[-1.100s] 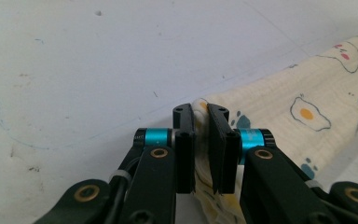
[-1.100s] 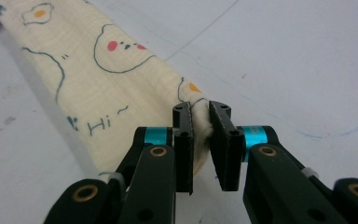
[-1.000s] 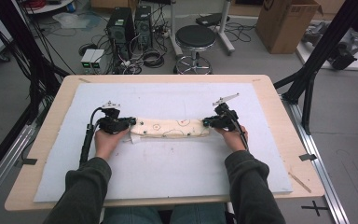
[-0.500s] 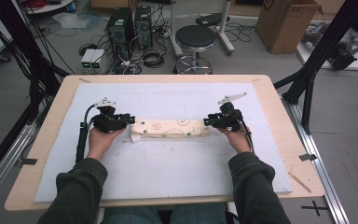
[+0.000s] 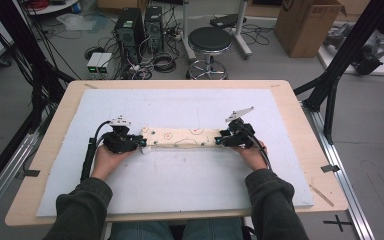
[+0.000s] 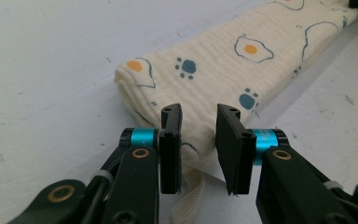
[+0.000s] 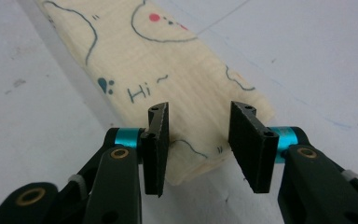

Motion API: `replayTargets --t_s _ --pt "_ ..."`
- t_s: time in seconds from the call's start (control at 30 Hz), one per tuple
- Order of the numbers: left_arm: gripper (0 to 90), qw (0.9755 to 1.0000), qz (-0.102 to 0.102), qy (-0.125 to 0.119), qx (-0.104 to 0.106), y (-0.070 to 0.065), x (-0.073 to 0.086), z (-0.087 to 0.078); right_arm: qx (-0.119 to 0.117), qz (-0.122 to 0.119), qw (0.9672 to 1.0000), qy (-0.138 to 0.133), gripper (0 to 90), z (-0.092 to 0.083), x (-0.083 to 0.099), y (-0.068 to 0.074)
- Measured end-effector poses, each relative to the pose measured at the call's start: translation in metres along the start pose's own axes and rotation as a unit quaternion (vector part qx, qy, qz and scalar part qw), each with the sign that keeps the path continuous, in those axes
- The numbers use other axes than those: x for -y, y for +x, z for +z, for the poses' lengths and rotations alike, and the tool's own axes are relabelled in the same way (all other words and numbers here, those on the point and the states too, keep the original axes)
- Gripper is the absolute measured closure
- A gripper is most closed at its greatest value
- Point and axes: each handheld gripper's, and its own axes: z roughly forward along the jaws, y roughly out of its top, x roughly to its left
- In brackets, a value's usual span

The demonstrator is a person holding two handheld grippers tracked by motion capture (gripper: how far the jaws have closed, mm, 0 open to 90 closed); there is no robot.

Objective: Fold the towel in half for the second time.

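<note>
the cloth [image 5: 182,137], folded into a long narrow strip, cream with fried-egg, paw and "hi" prints, lies flat across the middle of the pale mat [image 5: 180,107] on the table [image 5: 290,100]. a cloth tape loop pokes out at its left end.

the left gripper [image 6: 199,140] sits at the strip's left end; its jaws have just been closing a little, yet a gap shows between the pads, the cloth's end lying under and between them without being pinched. the right gripper [image 7: 199,140] sits at the right end, its jaws just opened, parted with the cloth's corner between them, not clamped.

a hand [image 5: 107,160] holds each gripper from the near side. beyond the table stand a stool [image 5: 209,42], computer towers [image 5: 137,27] and a cardboard box [image 5: 307,25].
</note>
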Motion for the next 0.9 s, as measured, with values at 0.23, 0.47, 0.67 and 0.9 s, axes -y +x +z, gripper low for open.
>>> replayTargets --t_s 0.23,0.47,0.67,0.9 --pt "70.7 1.0000 0.003 0.006 -0.006 -0.0015 0.0026 0.0031 0.009 -0.010 0.9999 -0.002 57.4 0.0026 0.0063 0.0008" --pt "71.2 0.9999 0.007 0.012 -0.009 -0.0014 0.0038 0.0035 0.009 -0.013 0.9999 -0.003 57.0 0.0040 0.0073 -0.0006" --pt "70.8 0.9998 0.007 0.012 -0.011 -0.0018 0.0039 0.0043 0.005 -0.009 0.9999 -0.005 56.7 0.0043 0.0080 -0.0021" --pt "67.0 0.9999 0.008 0.005 -0.005 -0.0018 0.0027 0.0045 0.000 0.010 0.9999 -0.007 56.1 0.0038 0.0077 -0.0034"
